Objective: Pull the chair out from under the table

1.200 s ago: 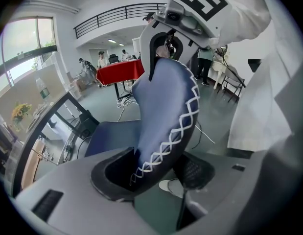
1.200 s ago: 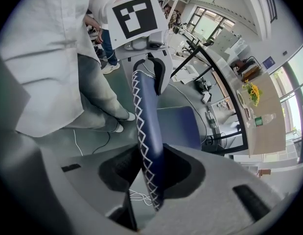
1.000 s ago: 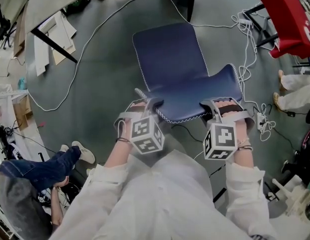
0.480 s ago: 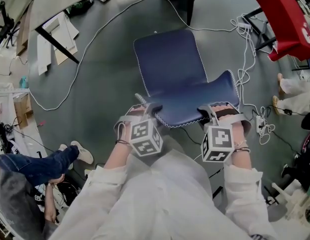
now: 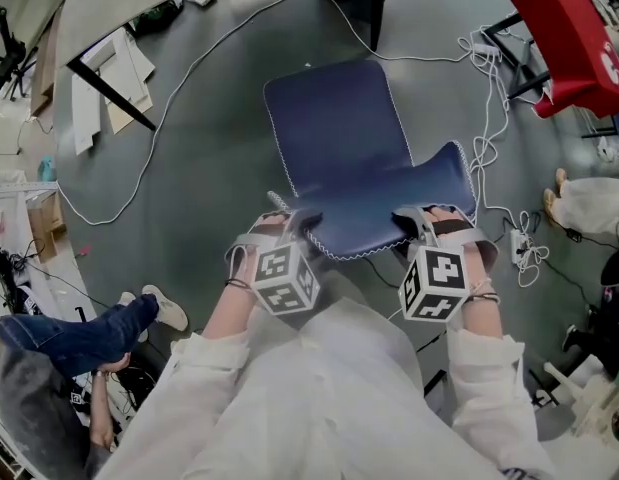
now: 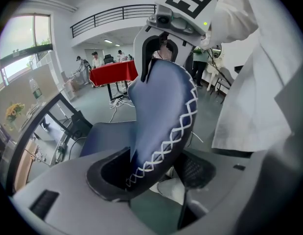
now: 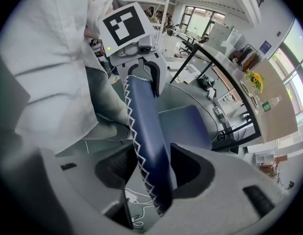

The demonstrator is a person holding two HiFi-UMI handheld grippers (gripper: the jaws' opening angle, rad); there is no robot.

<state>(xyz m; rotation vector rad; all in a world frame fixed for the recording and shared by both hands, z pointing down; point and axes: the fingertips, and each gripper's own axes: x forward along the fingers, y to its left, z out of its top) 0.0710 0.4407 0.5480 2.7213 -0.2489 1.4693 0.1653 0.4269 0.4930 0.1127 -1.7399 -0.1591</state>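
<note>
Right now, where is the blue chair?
In the head view the blue chair stands mid-frame on the grey floor, clear of the grey table at upper left, with a red-covered table at upper right.

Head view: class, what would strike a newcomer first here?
The dark blue upholstered chair with white stitching stands mid-floor, seen from above. The left gripper and right gripper straddle its backrest's top edge; the right jaws have just been opening. A red-covered table shows top right.
</note>
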